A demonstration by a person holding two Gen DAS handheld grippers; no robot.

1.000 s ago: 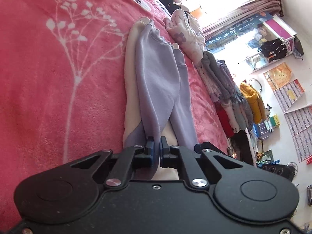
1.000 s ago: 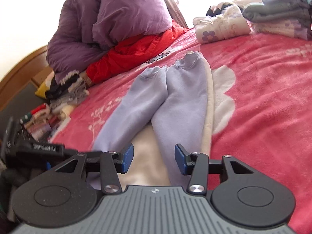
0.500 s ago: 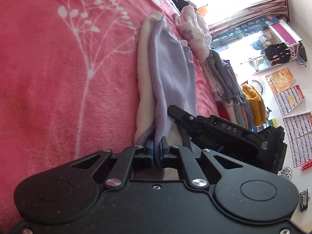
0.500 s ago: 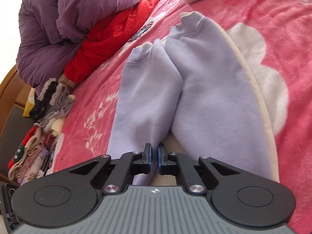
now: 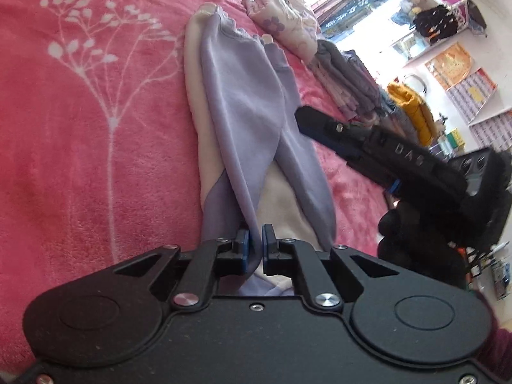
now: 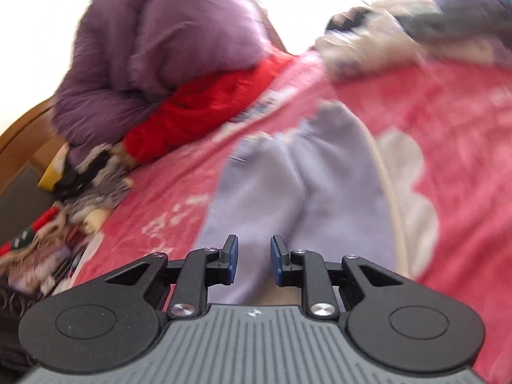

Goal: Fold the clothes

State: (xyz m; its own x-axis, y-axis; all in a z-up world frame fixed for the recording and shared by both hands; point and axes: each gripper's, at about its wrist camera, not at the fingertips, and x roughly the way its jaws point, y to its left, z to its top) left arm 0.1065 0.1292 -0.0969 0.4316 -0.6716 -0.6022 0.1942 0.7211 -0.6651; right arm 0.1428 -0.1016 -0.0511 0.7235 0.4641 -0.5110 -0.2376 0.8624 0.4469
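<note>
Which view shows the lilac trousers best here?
The left wrist view: the lilac trousers lie sharp, cuffs to waist, fabric pinched in the left claw. The right wrist view shows them blurred beyond the opening right claw.

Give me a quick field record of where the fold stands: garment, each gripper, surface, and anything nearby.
garment: lilac trousers lying flat, legs side by side, cuffs at the far end
lining: cream inner side showing along one edge and at the near end
left gripper: shut on a pinch of the trousers' near end
right gripper: jaws opening, pads clear of the fabric below; view blurred
surface: pink blanket with a white branch print
nearby: purple padded jacket over a red garment; folded clothes stack
</note>
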